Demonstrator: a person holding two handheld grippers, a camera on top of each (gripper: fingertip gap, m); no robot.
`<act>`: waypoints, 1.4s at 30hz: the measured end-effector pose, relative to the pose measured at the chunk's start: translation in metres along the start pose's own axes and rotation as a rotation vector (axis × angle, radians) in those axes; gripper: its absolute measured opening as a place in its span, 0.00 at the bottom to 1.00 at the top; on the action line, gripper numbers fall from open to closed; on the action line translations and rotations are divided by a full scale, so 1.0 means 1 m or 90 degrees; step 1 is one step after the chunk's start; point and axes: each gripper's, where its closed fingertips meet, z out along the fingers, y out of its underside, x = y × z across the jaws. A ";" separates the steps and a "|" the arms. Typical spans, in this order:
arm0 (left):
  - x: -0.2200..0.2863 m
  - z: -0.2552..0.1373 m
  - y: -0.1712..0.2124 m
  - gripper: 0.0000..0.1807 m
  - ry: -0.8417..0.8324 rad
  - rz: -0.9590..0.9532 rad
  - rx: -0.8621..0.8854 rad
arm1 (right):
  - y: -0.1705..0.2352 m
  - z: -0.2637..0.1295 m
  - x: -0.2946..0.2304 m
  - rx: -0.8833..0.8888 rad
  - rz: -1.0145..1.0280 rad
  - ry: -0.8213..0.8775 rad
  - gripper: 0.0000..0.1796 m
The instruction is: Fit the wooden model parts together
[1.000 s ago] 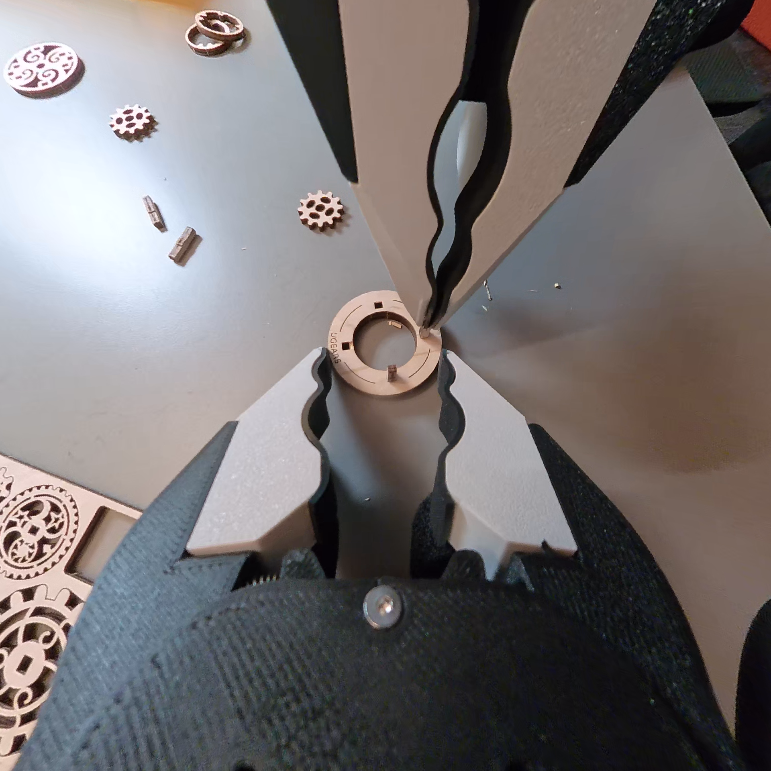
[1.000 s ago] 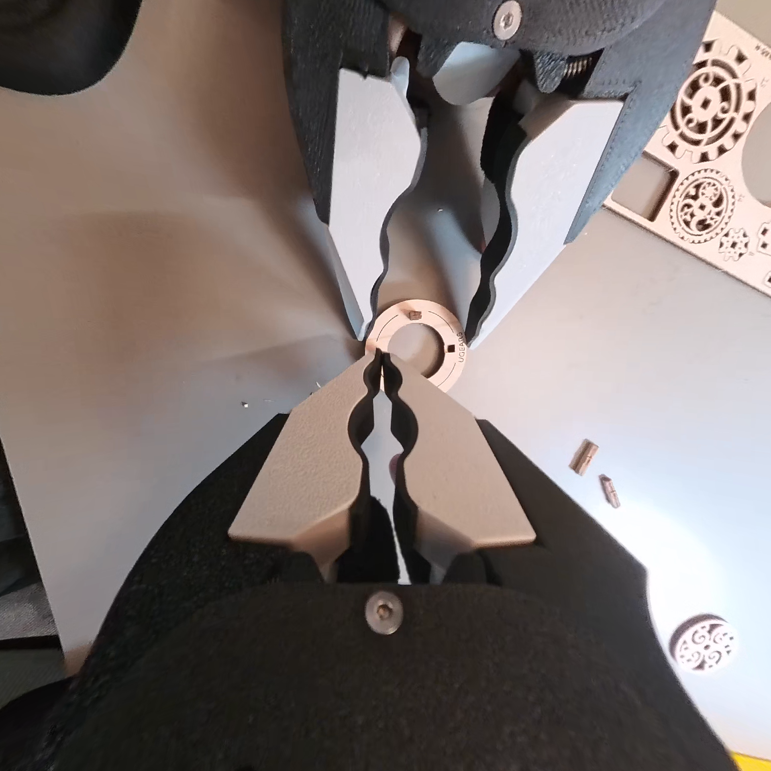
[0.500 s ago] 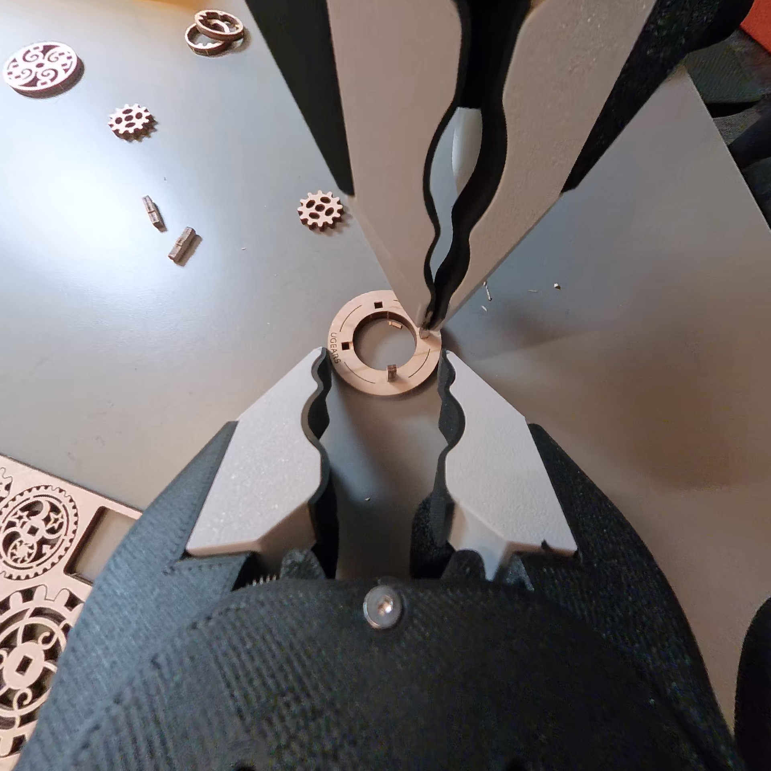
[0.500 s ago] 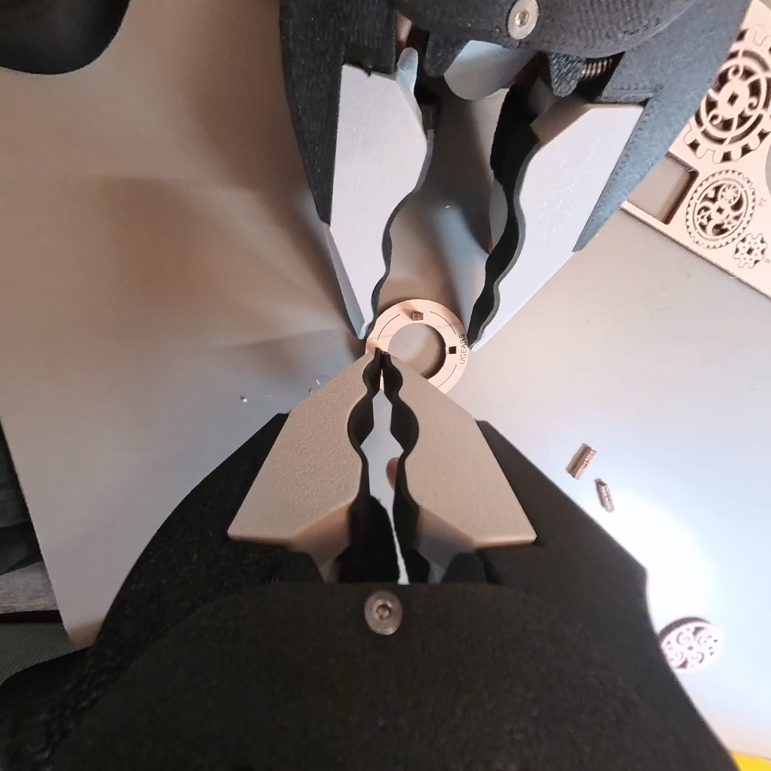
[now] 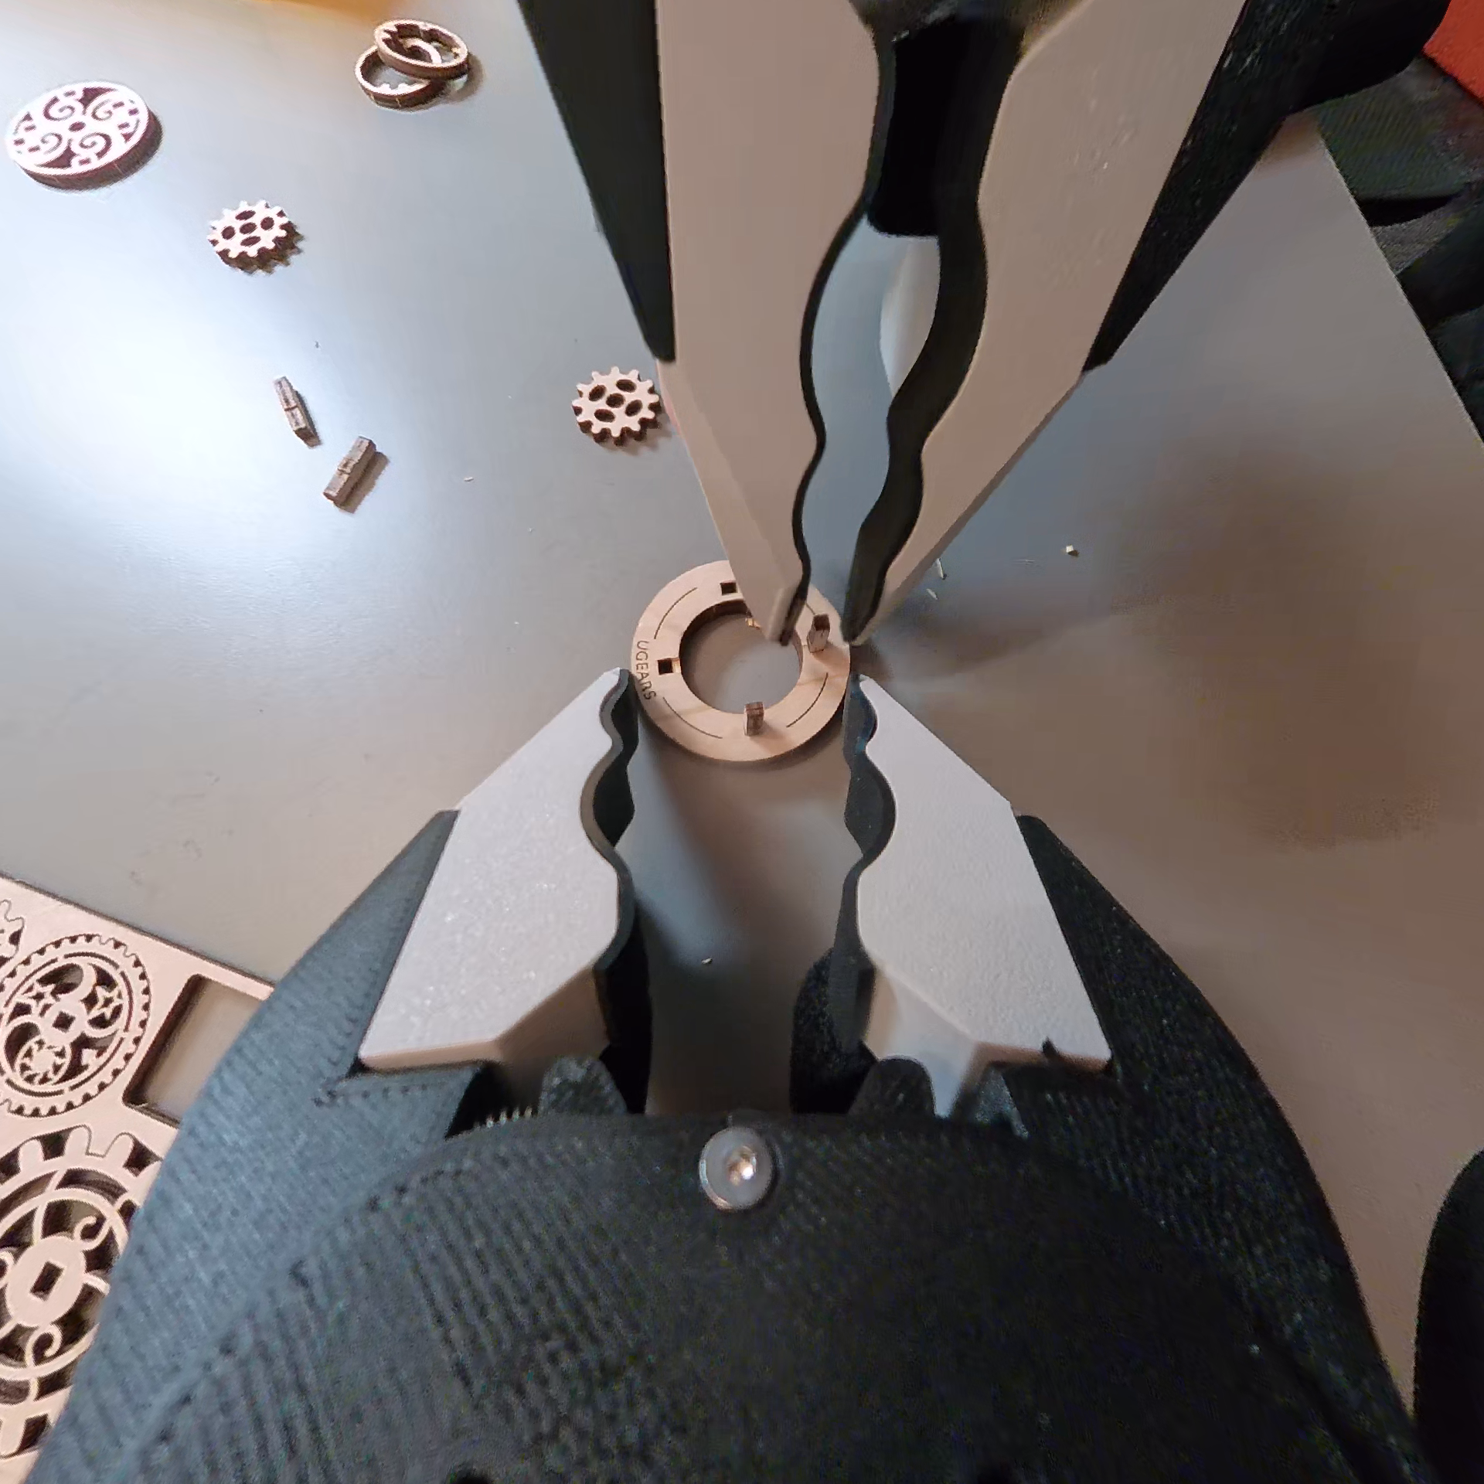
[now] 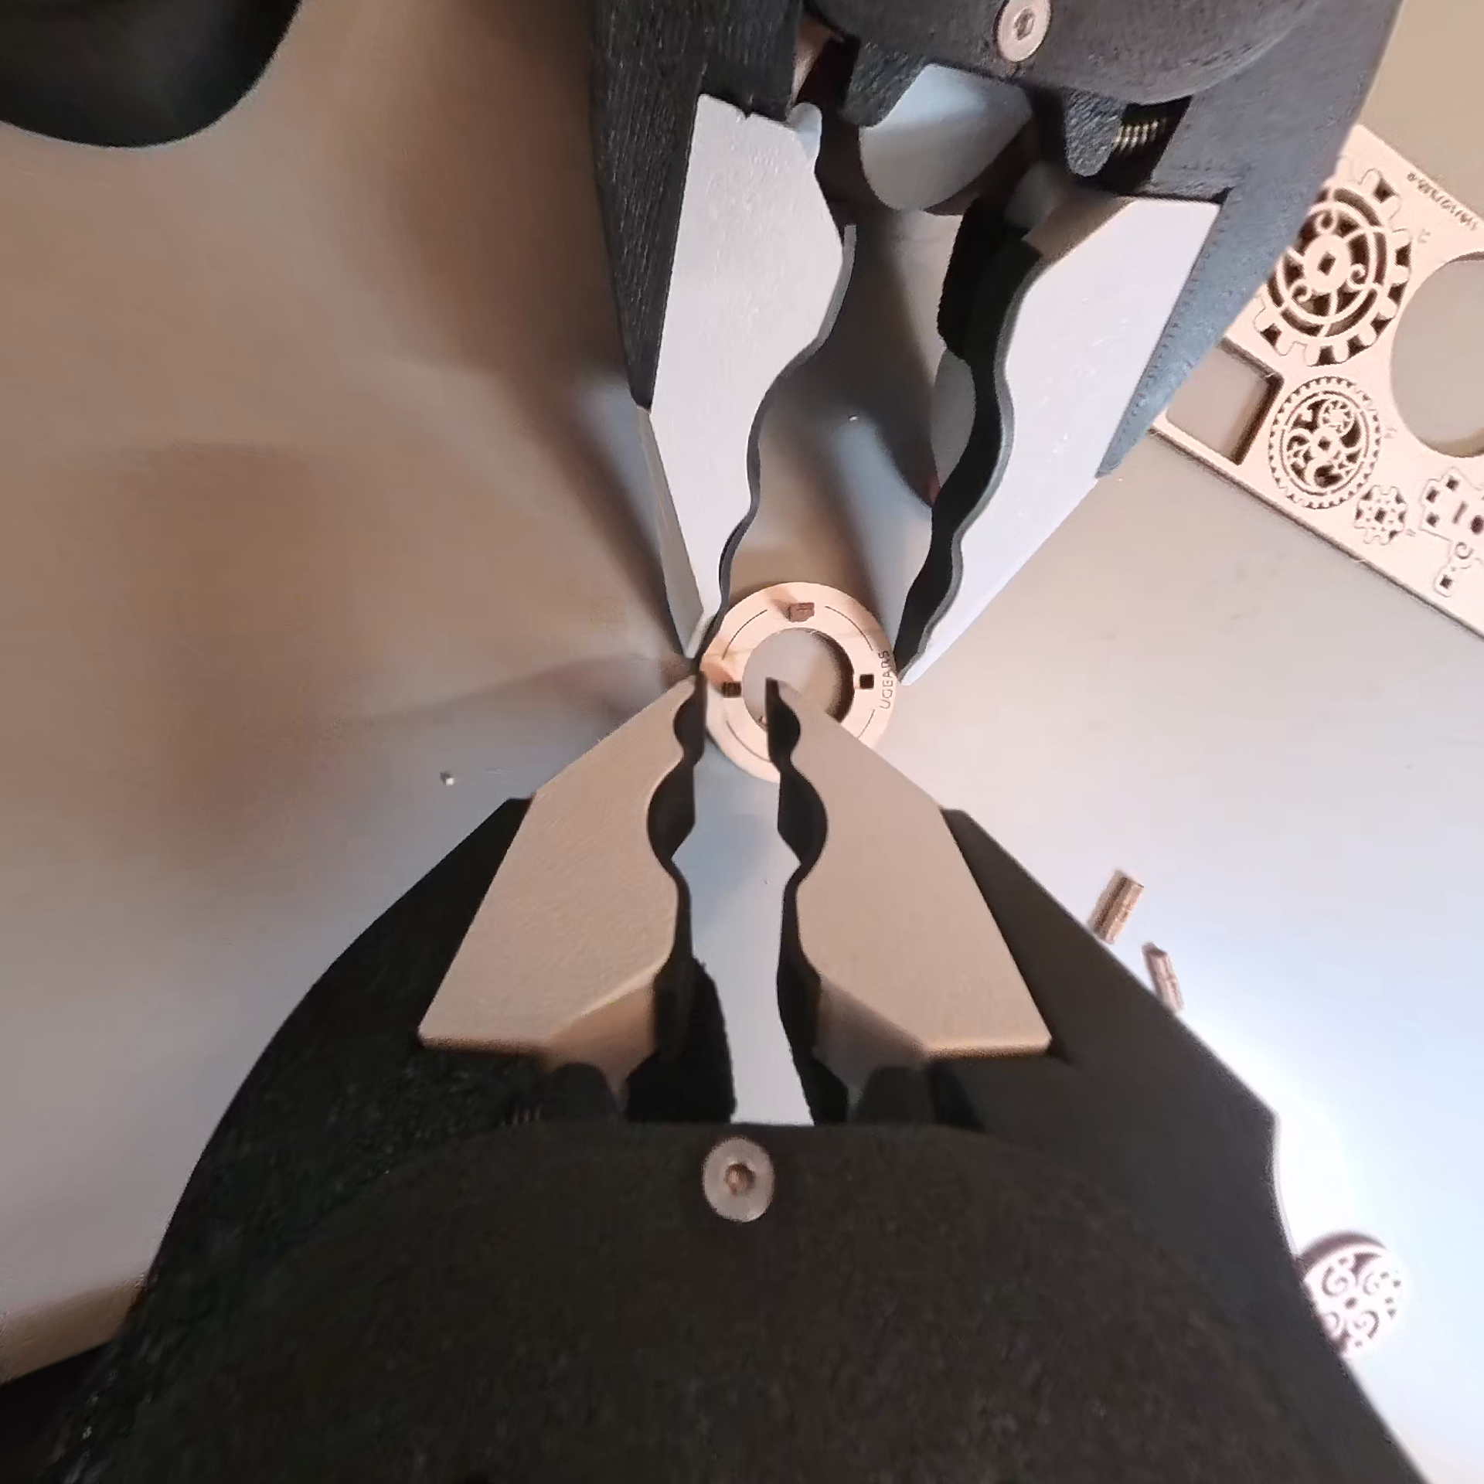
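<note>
A flat wooden ring (image 5: 707, 727) lies on the grey table. My left gripper (image 5: 739, 686) is shut on the ring, one fingertip against each side of its rim. Two small wooden pegs stand in the ring's square holes: one on the near side (image 5: 755, 717), one on the right side (image 5: 819, 630). Two other holes are empty. My right gripper (image 6: 735, 684) reaches in from the opposite side, slightly open, its tips either side of the right-hand peg (image 6: 731, 689) without gripping it. The ring (image 6: 843, 634) and the left gripper (image 6: 803, 658) also show in the right wrist view.
Two loose pegs (image 5: 295, 411) (image 5: 351, 474), two small gears (image 5: 618, 405) (image 5: 255, 235), an ornate disc (image 5: 80, 132) and stacked rings (image 5: 409, 64) lie to the left. A laser-cut parts sheet (image 5: 64, 1044) lies at the near left. The table edge (image 5: 1405, 321) runs along the right. Less than 4 cm separates the two grippers' tips.
My right gripper was shut on the peg at the ring's right-hand hole; it has now opened and the peg stands in the ring. The left gripper and ring have not moved.
</note>
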 end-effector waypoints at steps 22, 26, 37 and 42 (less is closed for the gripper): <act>0.000 0.000 0.000 0.28 0.001 0.002 0.000 | 0.005 0.005 -0.003 -0.102 -0.029 -0.035 0.01; 0.001 0.000 0.000 0.28 0.003 0.005 0.000 | 0.003 -0.001 -0.007 0.003 0.030 -0.024 0.07; 0.023 -0.016 -0.021 0.28 0.206 -0.170 0.099 | 0.014 -0.043 -0.017 0.247 0.115 0.146 0.11; 0.034 -0.023 -0.030 0.28 0.302 -0.246 0.132 | -0.010 -0.058 -0.024 0.294 0.029 0.189 0.16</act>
